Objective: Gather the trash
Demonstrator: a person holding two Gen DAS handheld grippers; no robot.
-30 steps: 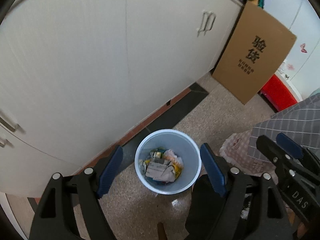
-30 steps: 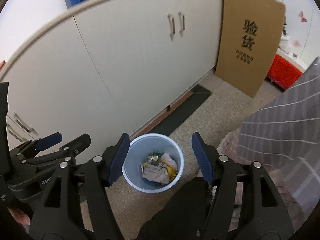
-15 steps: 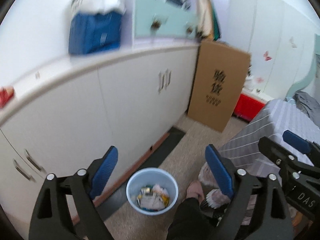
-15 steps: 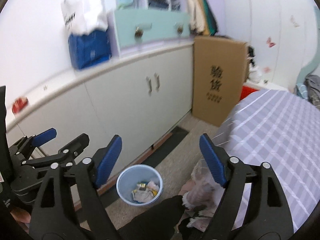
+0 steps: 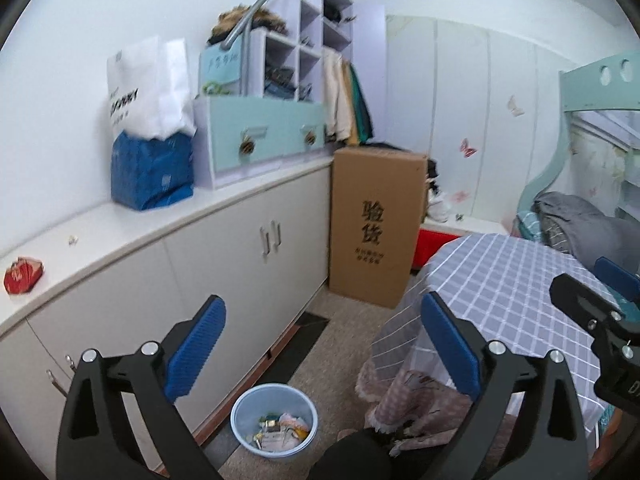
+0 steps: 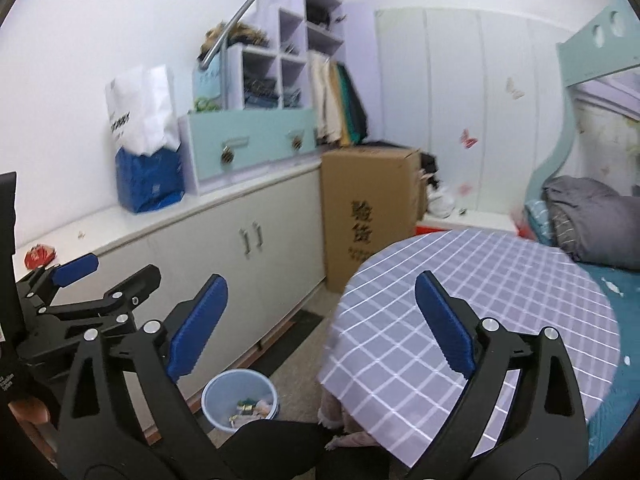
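The left gripper point(image 5: 324, 344) is held above the floor with its jaws opening, the blue pads point(image 5: 196, 352) standing wide apart and nothing between them. The right gripper point(image 6: 320, 324) is in the same condition: jaws opening, blue pads point(image 6: 444, 324) wide apart, nothing held. In the right wrist view the left gripper appears at the left edge, beside the right one and apart from it; in the left wrist view the right gripper appears at the right edge. Below and ahead of both grippers, a light blue waste bin point(image 5: 274, 420) stands on the speckled floor point(image 5: 340, 344), just beside the base of the white cabinet point(image 5: 224, 272). The bin holds crumpled paper and wrappers point(image 5: 280, 434) in its bottom. A red wrapper point(image 5: 22, 275) lies on the cabinet top near its left end, well apart from the bin; a small pale scrap point(image 5: 72, 240) lies further along the same top. A blue pack point(image 5: 150, 170) stands on the cabinet top with a white bag point(image 5: 144, 88) on it, next to a pale green drawer unit point(image 5: 260, 136) with open shelves above. A tall cardboard box point(image 5: 374, 224) with dark printed characters stands upright on the floor against the far end of the cabinet. To the right of the bin is a round table covered with a checked grey cloth point(image 6: 472, 304), its edge hanging down towards the floor. Beyond the table, a folded grey blanket point(image 6: 592, 220) lies on a bed at the right edge.
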